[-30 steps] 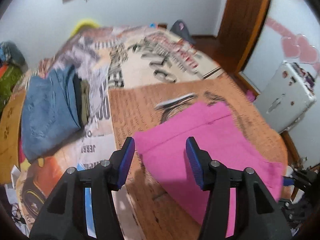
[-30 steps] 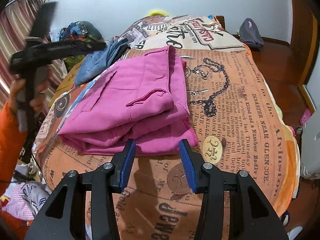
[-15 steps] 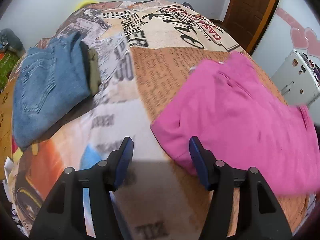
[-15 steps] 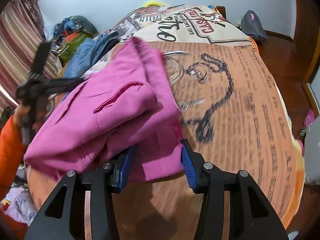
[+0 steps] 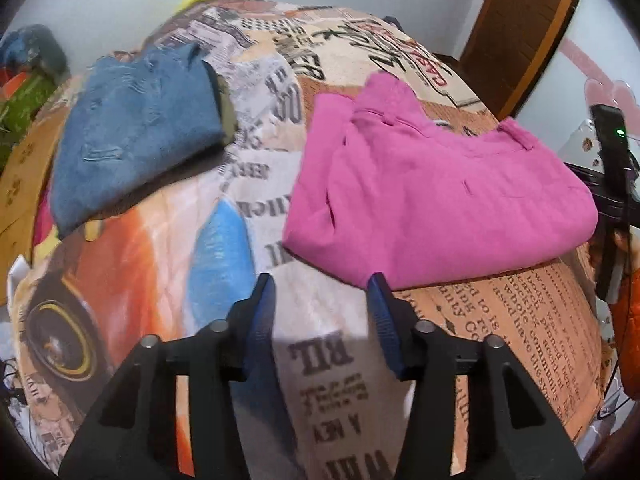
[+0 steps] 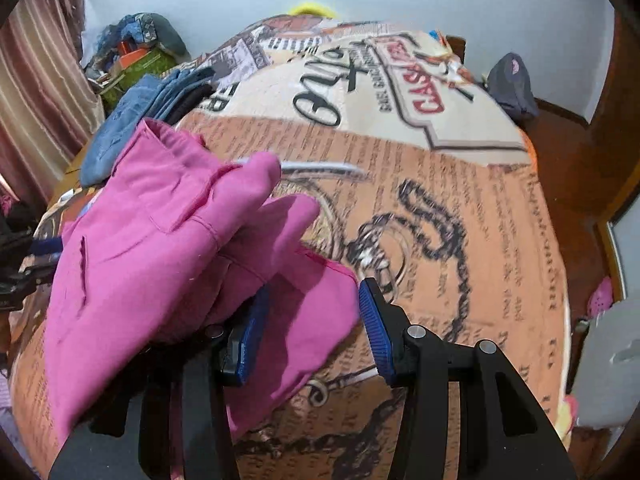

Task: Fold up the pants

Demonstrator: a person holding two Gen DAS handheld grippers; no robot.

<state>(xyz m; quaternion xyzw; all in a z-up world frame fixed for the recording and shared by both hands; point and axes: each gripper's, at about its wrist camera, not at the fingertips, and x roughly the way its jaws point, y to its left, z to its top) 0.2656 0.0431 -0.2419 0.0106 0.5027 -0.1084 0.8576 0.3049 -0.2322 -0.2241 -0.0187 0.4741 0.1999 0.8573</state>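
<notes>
Newsprint-patterned bed (image 5: pixel 328 364) under folded pink pants (image 5: pixel 432 200) and blue jeans (image 5: pixel 132 136)

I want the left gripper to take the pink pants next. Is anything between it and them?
Nothing visible: only bare bedspread lies between the open left gripper and the near edge of the pink pants.
</notes>
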